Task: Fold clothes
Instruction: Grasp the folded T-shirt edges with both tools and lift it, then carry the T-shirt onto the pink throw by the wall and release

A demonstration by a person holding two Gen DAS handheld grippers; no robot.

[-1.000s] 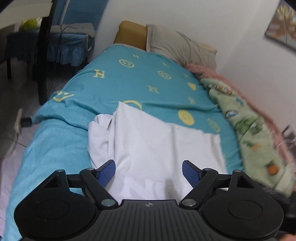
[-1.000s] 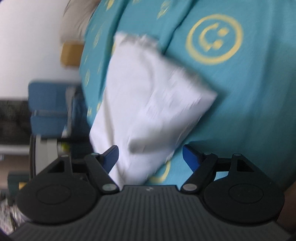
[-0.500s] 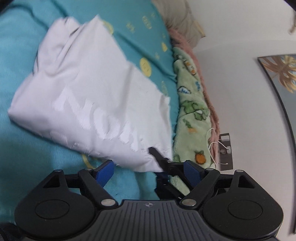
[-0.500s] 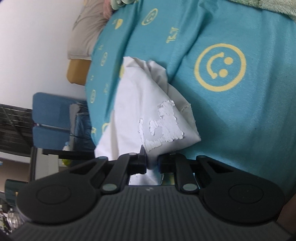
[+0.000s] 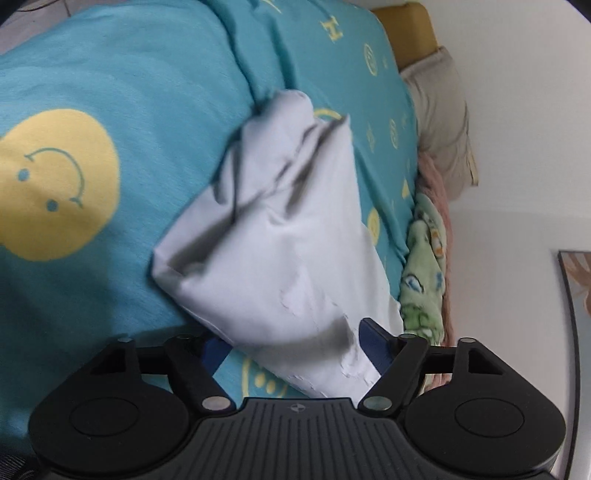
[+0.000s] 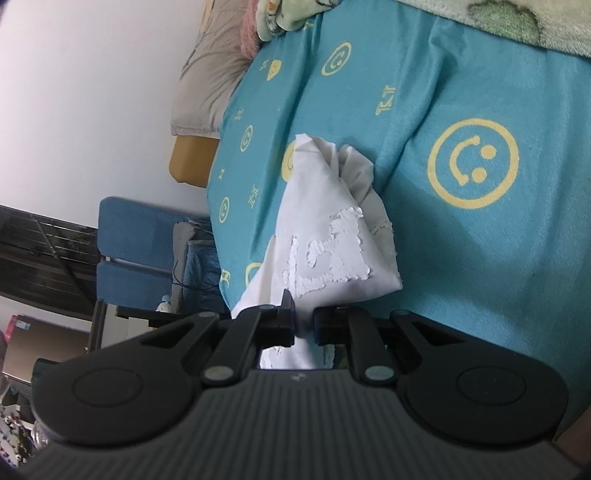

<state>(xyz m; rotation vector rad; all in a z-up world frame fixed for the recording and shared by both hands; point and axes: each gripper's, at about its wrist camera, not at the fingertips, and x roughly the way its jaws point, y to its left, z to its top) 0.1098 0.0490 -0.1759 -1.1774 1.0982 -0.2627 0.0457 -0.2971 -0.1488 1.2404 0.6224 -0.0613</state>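
Observation:
A white garment (image 5: 280,236) with a cracked white print lies bunched on the teal bedspread (image 5: 110,92). In the left wrist view my left gripper (image 5: 295,347) is open, and the near end of the cloth runs between its blue pads (image 5: 373,341). In the right wrist view the same white garment (image 6: 325,229) rises from the bedspread (image 6: 480,258) to my right gripper (image 6: 304,326), which is shut on its near edge. The far part of the cloth stays crumpled on the bed.
A grey pillow (image 5: 443,122) and a tan one (image 5: 410,33) lie at the head of the bed. A green patterned blanket (image 5: 424,273) runs along the wall side. A blue chair (image 6: 136,251) stands beside the bed, and a framed picture (image 5: 576,295) hangs on the wall.
My right gripper has shut on the garment's edge and lifted it off the bed. My left gripper has swung around and closed in, so the cloth now sits between its open fingers.

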